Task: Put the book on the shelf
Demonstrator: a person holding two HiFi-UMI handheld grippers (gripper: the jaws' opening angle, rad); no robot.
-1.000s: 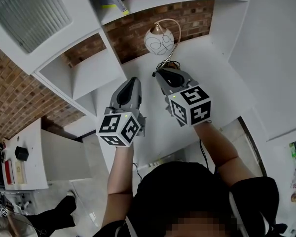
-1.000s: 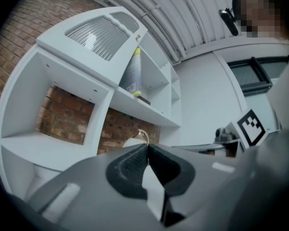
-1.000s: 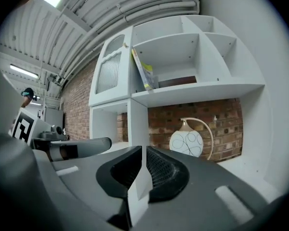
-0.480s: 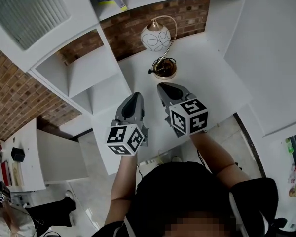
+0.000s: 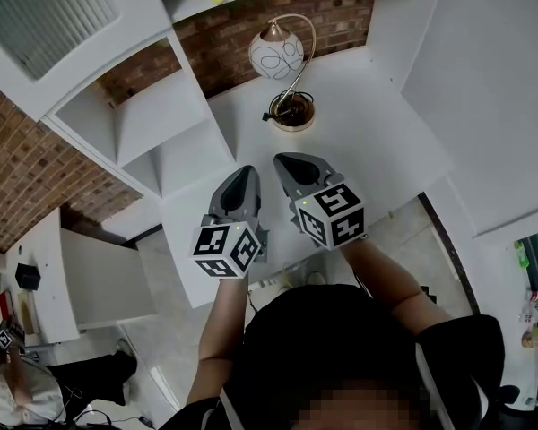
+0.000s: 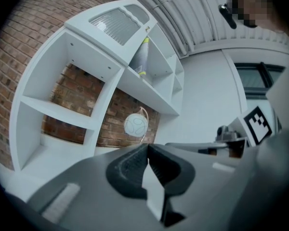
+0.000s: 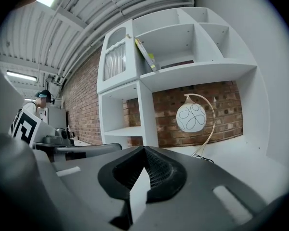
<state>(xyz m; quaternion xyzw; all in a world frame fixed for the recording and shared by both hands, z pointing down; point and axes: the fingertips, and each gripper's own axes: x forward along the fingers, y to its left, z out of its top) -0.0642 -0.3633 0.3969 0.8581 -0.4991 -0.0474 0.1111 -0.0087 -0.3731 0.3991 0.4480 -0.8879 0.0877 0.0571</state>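
Standing at the desk: a person [image 5: 341, 348] in a black top, arms stretched forward, one tool in each hand.
Left hand-held gripper: the left hand-held gripper [image 5: 244, 174] was pinched fully closed, and its own view [image 6: 147, 150] showed the pads meeting with nothing between them.
Right hand-held gripper: right alongside, the right hand-held gripper [image 5: 285, 163] had just been closing its jaws; they stood together in its own view [image 7: 144, 153], empty.
Position of the pair: side by side and close to each other over the front part of the desk [image 5: 368, 124], both pointing towards the back wall.
Desk: white and bare around the two tools.
Lamp: further back on the desk, a lamp [image 5: 276, 54] with a round white patterned globe hung from a curved gold stem above its round base.
Shelf unit: a white shelf unit [image 5: 143, 124] rose at the left and ran across above the lamp, its lower compartments open.
Book: up there, well away from both tools, the book [image 7: 147, 55] leaned tilted in an upper compartment, just beside the louvred door [image 7: 114, 61], its yellow-green edge showing.
Backdrop: a brick wall [image 5: 278, 21] behind the lamp.
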